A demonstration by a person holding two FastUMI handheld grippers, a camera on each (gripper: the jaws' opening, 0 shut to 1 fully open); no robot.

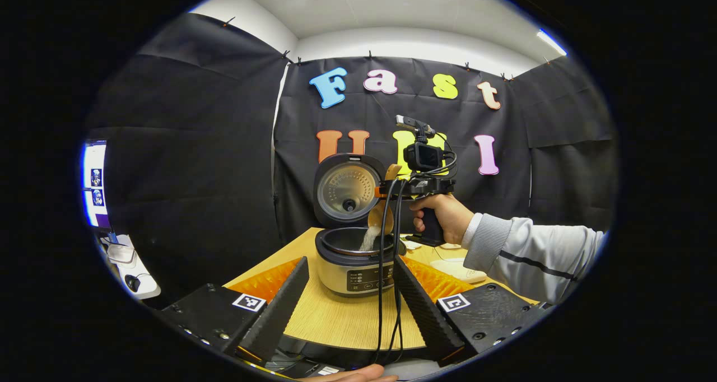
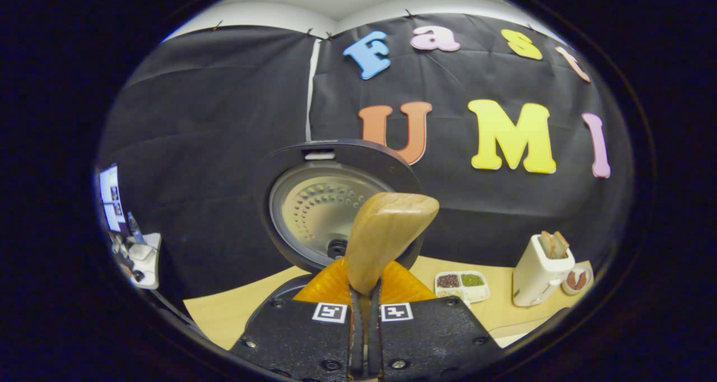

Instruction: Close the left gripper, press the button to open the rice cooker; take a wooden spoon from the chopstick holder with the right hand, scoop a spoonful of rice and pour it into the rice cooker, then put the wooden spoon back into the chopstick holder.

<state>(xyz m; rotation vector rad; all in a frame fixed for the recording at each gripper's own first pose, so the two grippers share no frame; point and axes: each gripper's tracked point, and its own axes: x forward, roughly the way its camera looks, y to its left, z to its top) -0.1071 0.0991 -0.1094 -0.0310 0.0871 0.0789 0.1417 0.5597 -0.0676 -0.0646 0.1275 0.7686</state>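
Between your right gripper's (image 2: 365, 309) fingers the wooden spoon (image 2: 386, 233) is pinched by its handle, the two fingers nearly together around it, its bowl standing up in front of the camera. From the left gripper view you see that same gripper (image 1: 392, 189), held in your hand (image 1: 442, 217) with a grey sleeve (image 1: 532, 253) behind it, over the open rice cooker (image 1: 355, 270); the spoon (image 1: 382, 214) is tipped down and a stream of rice (image 1: 369, 237) falls from it into the pot. The cooker's lid (image 1: 346, 189) stands upright behind the pot, and the cooker sits near the table's (image 1: 341, 320) front edge, towards its left side. Your left gripper (image 1: 350, 275) hangs back from the front edge, its fingers spread wide with nothing between them, framing the cooker. Towards the table's far right corner, in the right gripper view, a divided dish of grains (image 2: 462, 284) lies beside the pale chopstick holder (image 2: 540, 273), and a small bowl (image 2: 577, 278) sits just beyond it.
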